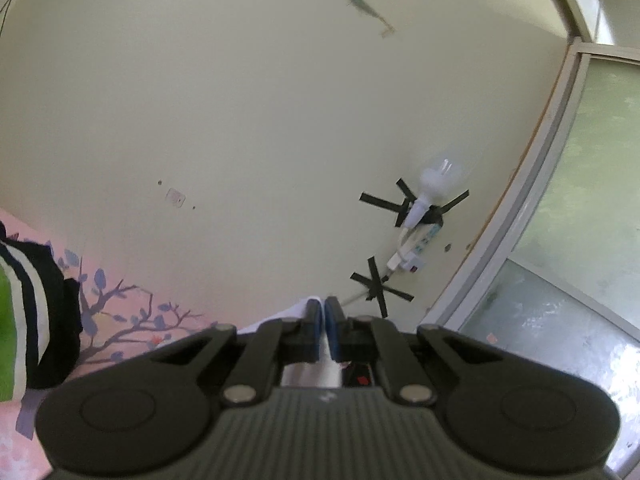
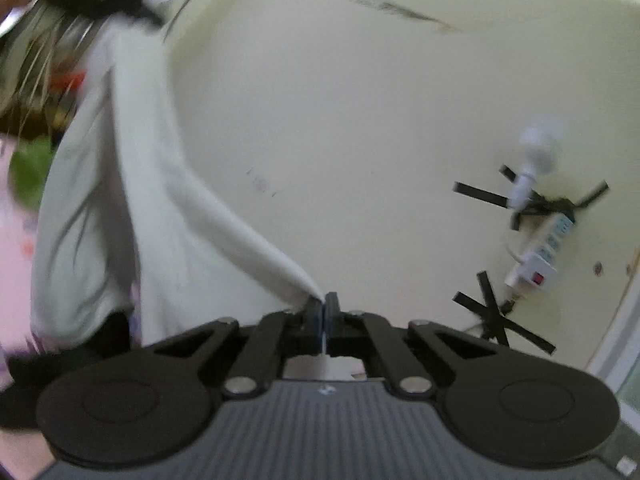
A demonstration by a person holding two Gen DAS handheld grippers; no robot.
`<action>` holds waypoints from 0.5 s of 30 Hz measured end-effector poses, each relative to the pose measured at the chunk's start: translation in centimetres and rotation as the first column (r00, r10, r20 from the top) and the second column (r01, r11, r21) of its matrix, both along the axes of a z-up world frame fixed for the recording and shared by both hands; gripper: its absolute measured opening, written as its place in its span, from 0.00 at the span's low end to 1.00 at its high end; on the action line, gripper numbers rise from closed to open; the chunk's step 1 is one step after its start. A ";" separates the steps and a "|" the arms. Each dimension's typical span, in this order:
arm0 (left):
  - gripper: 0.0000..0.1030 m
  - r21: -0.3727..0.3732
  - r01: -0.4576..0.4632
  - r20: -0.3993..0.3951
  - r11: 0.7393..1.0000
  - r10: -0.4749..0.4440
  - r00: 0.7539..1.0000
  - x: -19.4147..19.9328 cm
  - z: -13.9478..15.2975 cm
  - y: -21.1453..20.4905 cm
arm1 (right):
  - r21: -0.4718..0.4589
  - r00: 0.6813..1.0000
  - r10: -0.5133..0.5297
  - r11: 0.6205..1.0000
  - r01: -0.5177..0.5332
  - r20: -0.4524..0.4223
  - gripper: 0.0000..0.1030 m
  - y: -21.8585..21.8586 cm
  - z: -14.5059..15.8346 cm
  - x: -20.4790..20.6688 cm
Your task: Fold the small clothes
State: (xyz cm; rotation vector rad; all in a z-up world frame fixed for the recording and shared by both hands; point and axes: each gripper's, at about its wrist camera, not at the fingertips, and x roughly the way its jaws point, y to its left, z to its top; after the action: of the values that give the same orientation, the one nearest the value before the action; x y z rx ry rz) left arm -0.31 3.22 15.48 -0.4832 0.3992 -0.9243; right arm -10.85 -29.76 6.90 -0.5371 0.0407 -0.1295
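White garment [image 2: 120, 208] hangs stretched, creased — left gripper [image 1: 323, 312], right gripper [image 2: 324, 308] each clenched on its edge.

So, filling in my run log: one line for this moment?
left hand-held gripper: shut on white garment | right hand-held gripper: shut on white garment | garment: lifted

No readable text, label, brand or number in either view. Small pale mark on ribbed grey body of left gripper [image 1: 324, 308], just behind jaws: shape only, not legible. Same mark on right gripper [image 2: 324, 307], likewise illegible. White power strip [image 2: 541, 258] taped to wall shows red switch and bluish socket faces; any print on it too small and blurred to read. Pink sheet [image 1: 120, 320] carries tree drawing, no lettering visible.
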 end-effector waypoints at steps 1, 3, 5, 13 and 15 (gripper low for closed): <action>0.04 0.000 -0.003 0.001 1.000 0.003 1.000 0.1 0.1 0.1 | 0.022 0.999 0.028 0.999 -0.028 -0.015 0.01 0.0 0.2 -0.5; 0.04 -0.003 -0.007 -0.014 1.000 0.007 1.000 0.5 0.0 0.3 | 0.045 0.995 0.085 0.996 -0.083 -0.046 0.17 0.5 0.0 -1.7; 0.04 -0.005 -0.012 -0.031 1.000 0.012 0.999 1.1 -0.1 0.6 | 0.043 0.989 0.122 0.992 -0.119 -0.085 0.37 1.3 -1.2 -2.4; 0.04 0.020 -0.045 -0.061 0.999 0.046 0.997 2.4 -0.7 0.5 | -0.030 0.954 0.204 0.976 -0.216 -0.222 0.41 5.9 -7.7 -3.5; 0.04 0.021 -0.046 -0.058 0.999 0.047 0.997 2.3 -0.5 0.5 | -0.030 0.943 0.216 0.973 -0.230 -0.252 0.42 6.4 -8.5 -3.0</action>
State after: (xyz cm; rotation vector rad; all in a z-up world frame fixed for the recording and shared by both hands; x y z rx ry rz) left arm 2.04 3.77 14.95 -0.5006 0.4485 -0.8616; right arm -13.86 -23.32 -1.55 -0.6115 0.2195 0.1596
